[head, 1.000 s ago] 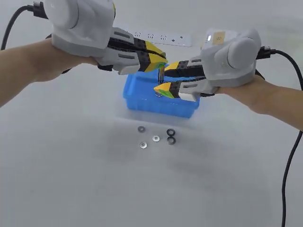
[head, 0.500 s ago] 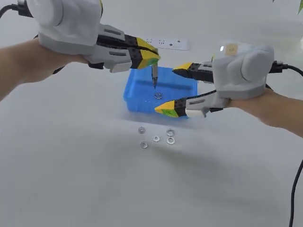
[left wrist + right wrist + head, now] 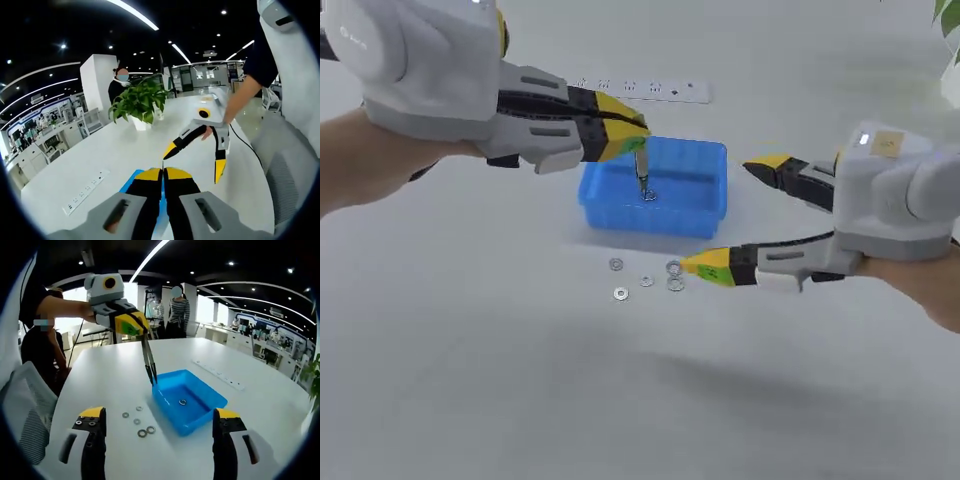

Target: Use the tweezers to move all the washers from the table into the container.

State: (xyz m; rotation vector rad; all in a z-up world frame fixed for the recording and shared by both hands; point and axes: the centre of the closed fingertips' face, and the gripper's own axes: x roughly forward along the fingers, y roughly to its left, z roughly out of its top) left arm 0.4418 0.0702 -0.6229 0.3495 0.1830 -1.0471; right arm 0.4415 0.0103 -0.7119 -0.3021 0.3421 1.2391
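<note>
Five loose washers (image 3: 647, 281) lie scattered on the white desk (image 3: 470, 350), just in front of the blue container (image 3: 620, 220) and apart from it. Beside them, on the person's right, the right hand-held gripper (image 3: 735, 215) hangs over the desk with its yellow-tipped jaws spread wide and nothing between them; its lower jaw tip sits close to the nearest of the loose washers. Behind the group, the container holds a single washer (image 3: 649, 195) on its floor. Over the container, the left hand-held gripper (image 3: 635, 135) has its jaws pressed together on the upper end of the tweezers (image 3: 642, 175), which point straight down, their tips at about rim height (whether they touch the single washer cannot be told from these angles). At the far edge of the desk, beyond the container, lies a white power strip (image 3: 640, 90).
</note>
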